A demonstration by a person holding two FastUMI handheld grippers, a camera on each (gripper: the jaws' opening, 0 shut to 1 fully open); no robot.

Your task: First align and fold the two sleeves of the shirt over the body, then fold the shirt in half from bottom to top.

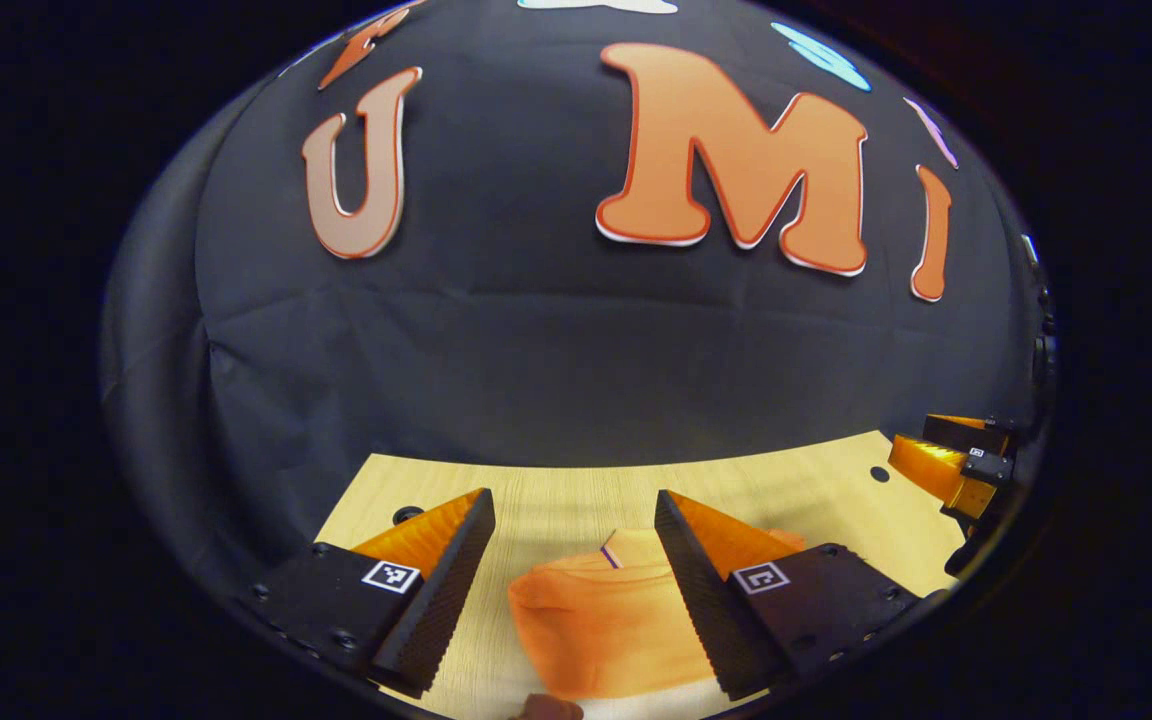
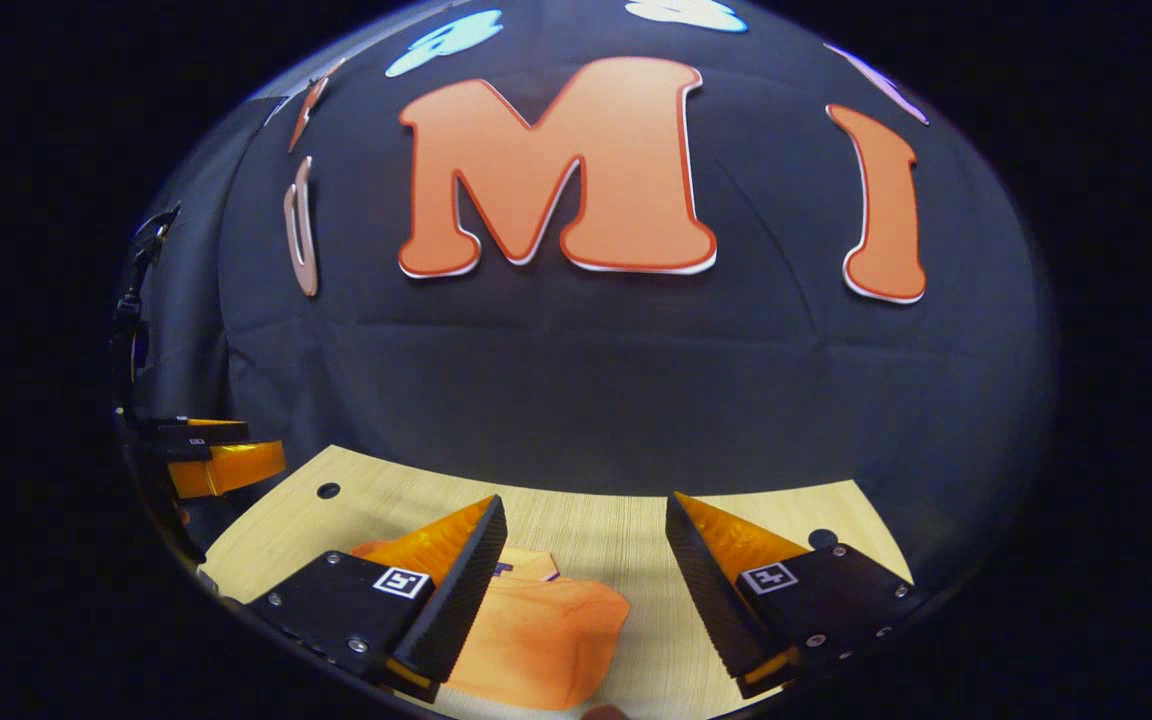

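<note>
An orange shirt (image 1: 606,625) lies on the pale wooden table (image 1: 546,495), bunched into a compact folded shape with a small dark-edged label near its far edge. My left gripper (image 1: 574,515) hovers above it, open, its fingers spread to either side of the cloth. In the right gripper view the same shirt (image 2: 536,640) lies low and left of centre, partly behind the left finger. My right gripper (image 2: 586,520) is open with nothing between its fingers. Each gripper shows at the edge of the other's view: the right one (image 1: 956,460), the left one (image 2: 201,455).
The booth's black cloth wall rises right behind the table's far edge. Small dark holes mark the tabletop (image 1: 879,474) (image 2: 328,491). A fingertip (image 1: 548,708) pokes in at the bottom edge of the left gripper view.
</note>
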